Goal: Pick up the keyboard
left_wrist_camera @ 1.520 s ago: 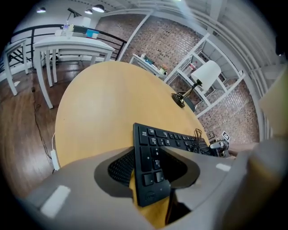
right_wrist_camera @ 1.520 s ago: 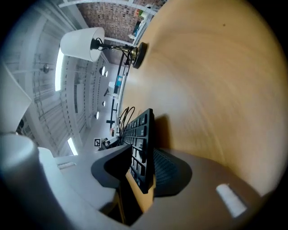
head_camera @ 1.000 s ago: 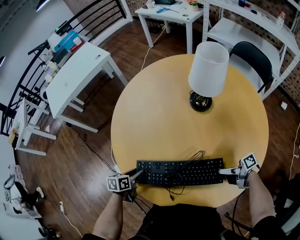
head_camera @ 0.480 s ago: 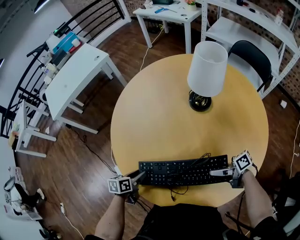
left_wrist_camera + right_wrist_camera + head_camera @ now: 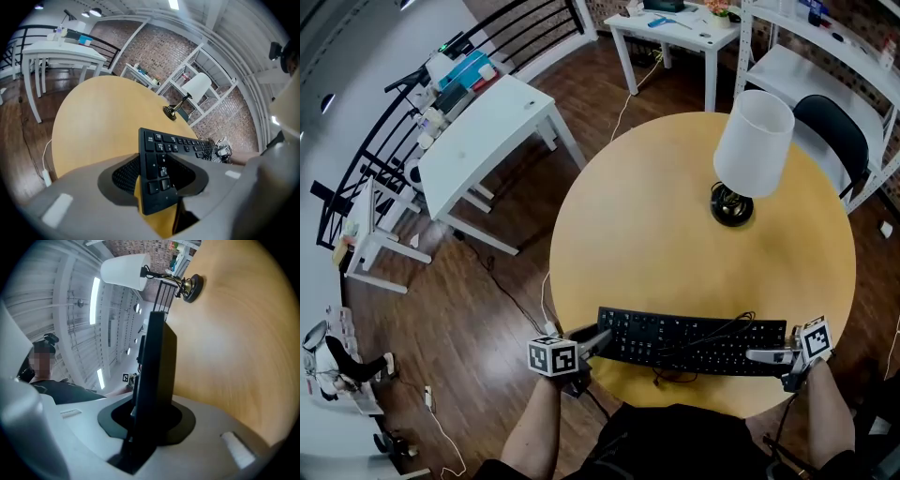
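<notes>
The black keyboard [image 5: 694, 342] hangs just above the near edge of the round wooden table [image 5: 675, 234], held by both ends. My left gripper [image 5: 600, 339] is shut on its left end; in the left gripper view the key rows [image 5: 161, 161] run out from between the jaws of the left gripper [image 5: 157, 183]. My right gripper [image 5: 761, 356] is shut on the right end. In the right gripper view the keyboard [image 5: 157, 362] stands edge-on between the jaws of the right gripper [image 5: 147, 420]. Its black cable [image 5: 717, 333] lies tangled over the keys and loops below the front edge.
A lamp with a white shade [image 5: 754, 145] and dark base [image 5: 732, 208] stands at the table's far right. A white desk [image 5: 487, 131] is to the left, a black chair [image 5: 839, 131] and white shelving to the far right, and dark wood floor around.
Both grippers have risen with the keyboard, lifting it off the table. The right end has rolled. The head view has shifted, so everything sits further right.
</notes>
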`<state>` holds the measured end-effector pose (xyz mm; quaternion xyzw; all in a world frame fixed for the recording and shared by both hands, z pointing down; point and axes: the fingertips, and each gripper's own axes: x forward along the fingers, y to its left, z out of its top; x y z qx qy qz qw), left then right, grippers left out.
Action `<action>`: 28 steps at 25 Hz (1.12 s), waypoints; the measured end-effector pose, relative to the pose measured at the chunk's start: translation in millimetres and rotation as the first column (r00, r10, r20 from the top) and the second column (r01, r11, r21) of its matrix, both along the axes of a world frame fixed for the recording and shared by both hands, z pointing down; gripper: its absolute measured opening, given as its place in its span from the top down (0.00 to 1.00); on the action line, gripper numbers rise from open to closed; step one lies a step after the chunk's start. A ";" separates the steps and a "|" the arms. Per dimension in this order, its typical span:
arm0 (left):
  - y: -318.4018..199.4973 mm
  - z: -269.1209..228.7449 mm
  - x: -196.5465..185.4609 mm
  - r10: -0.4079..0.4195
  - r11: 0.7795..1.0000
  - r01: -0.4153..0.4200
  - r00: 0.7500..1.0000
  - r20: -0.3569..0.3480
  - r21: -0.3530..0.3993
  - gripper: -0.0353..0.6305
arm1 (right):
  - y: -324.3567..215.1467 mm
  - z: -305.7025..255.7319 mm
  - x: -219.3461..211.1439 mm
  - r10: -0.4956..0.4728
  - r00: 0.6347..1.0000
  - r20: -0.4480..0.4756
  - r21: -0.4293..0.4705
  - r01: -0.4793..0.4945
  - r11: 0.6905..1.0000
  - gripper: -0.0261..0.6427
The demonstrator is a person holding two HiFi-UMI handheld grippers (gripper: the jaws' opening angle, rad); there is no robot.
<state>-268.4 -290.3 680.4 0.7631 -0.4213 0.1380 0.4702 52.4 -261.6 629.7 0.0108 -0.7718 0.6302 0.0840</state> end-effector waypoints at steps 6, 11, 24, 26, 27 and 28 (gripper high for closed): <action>-24.9 -69.7 -11.4 0.064 0.995 -0.071 0.993 0.097 0.067 0.67 | 4.0 -45.7 -10.7 0.077 0.995 0.059 0.052 -0.080 0.995 0.81; -34.2 -121.6 -3.2 0.094 0.984 -0.116 0.982 0.163 0.136 0.67 | 10.3 -67.3 -2.7 0.134 0.989 0.066 0.157 -0.143 0.977 0.83; -9.6 -193.5 2.9 0.072 0.960 -0.121 0.978 0.196 0.254 0.68 | 34.4 -128.4 -4.7 0.105 0.985 0.137 0.267 -0.138 0.954 0.83; -5.6 -188.3 3.3 0.067 0.963 -0.116 0.978 0.199 0.244 0.68 | 37.4 -125.4 -3.9 0.100 0.986 0.135 0.255 -0.132 0.958 0.83; -5.4 -186.4 4.0 0.065 0.963 -0.114 0.978 0.199 0.243 0.68 | 37.5 -124.8 -2.8 0.098 0.986 0.135 0.250 -0.129 0.960 0.83; -6.8 -184.8 4.8 0.064 0.964 -0.113 0.978 0.201 0.242 0.68 | 36.4 -124.3 -1.6 0.097 0.986 0.133 0.248 -0.128 0.960 0.83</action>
